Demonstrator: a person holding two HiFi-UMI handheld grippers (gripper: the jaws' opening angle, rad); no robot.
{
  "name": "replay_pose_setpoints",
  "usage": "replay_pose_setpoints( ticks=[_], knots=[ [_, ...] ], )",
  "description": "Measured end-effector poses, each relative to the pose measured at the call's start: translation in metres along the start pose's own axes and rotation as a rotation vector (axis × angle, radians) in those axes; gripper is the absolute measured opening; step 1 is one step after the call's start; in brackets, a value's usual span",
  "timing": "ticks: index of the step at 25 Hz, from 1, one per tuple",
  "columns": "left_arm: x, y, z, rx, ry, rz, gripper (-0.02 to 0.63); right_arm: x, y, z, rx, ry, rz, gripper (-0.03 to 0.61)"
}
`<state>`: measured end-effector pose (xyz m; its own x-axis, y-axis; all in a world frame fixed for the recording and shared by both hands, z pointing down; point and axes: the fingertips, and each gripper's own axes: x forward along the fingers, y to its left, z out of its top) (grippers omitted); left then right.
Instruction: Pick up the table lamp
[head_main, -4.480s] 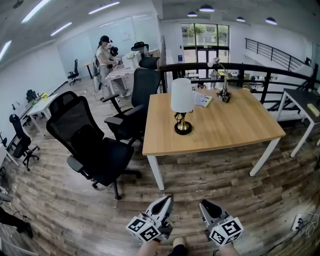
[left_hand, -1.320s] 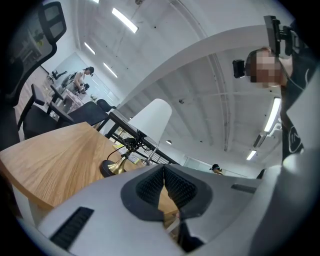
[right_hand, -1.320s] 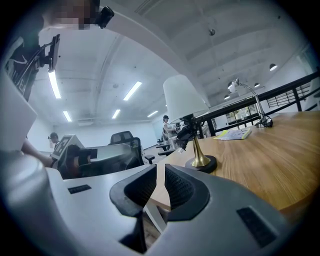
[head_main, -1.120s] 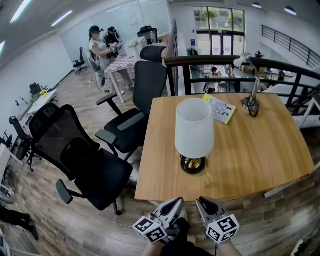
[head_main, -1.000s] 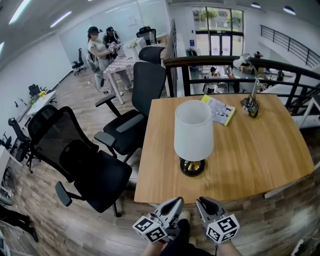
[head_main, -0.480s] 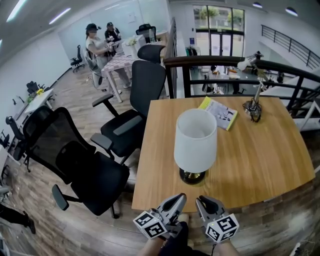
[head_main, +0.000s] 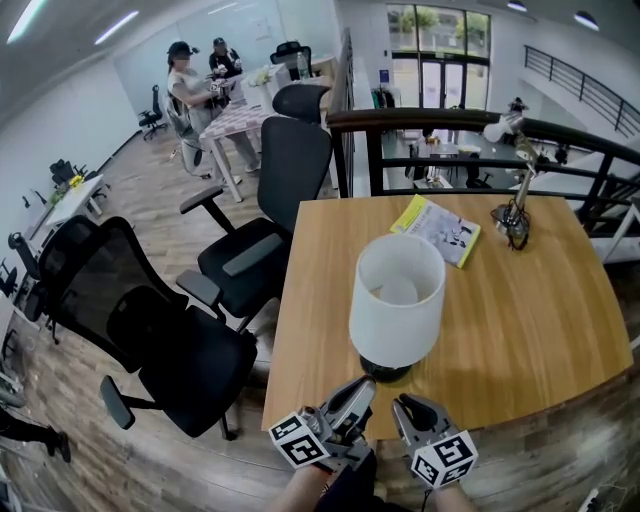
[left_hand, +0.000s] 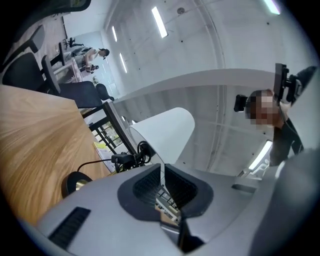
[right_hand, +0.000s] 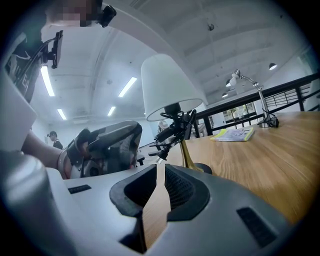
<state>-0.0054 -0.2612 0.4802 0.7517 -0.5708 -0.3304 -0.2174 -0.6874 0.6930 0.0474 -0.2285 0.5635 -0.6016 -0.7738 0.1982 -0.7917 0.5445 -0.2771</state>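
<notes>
The table lamp (head_main: 396, 310) stands upright near the front edge of the wooden table (head_main: 530, 330), its white shade over a dark round base. Both grippers hover low at that edge, just short of the base, side by side. The left gripper (head_main: 360, 392) has its jaws pressed together with nothing between them. The right gripper (head_main: 404, 404) is clenched and empty too. Farther back on the table are a yellow booklet (head_main: 437, 229) and a desk lamp (head_main: 514, 205). Black office chairs (head_main: 160, 330) sit left of the table.
</notes>
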Motion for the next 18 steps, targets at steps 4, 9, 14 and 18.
replay_pose_setpoints(
  ticks=[4,9,14,18],
  knots=[
    [0.009,0.009,0.006,-0.056,-0.032,-0.042,0.056,0.006,-0.011,-0.002,0.008,0.015,-0.016,0.063],
    [0.018,0.012,0.017,-0.131,-0.088,-0.129,0.088,0.012,-0.021,-0.008,0.023,0.034,-0.033,0.063],
    [0.027,0.006,0.022,-0.238,-0.137,-0.263,0.095,0.014,-0.028,-0.016,0.024,0.060,-0.037,0.063],
    [0.033,0.003,0.027,-0.297,-0.169,-0.342,0.095,0.017,-0.034,-0.016,0.030,0.067,-0.046,0.063]
  ],
)
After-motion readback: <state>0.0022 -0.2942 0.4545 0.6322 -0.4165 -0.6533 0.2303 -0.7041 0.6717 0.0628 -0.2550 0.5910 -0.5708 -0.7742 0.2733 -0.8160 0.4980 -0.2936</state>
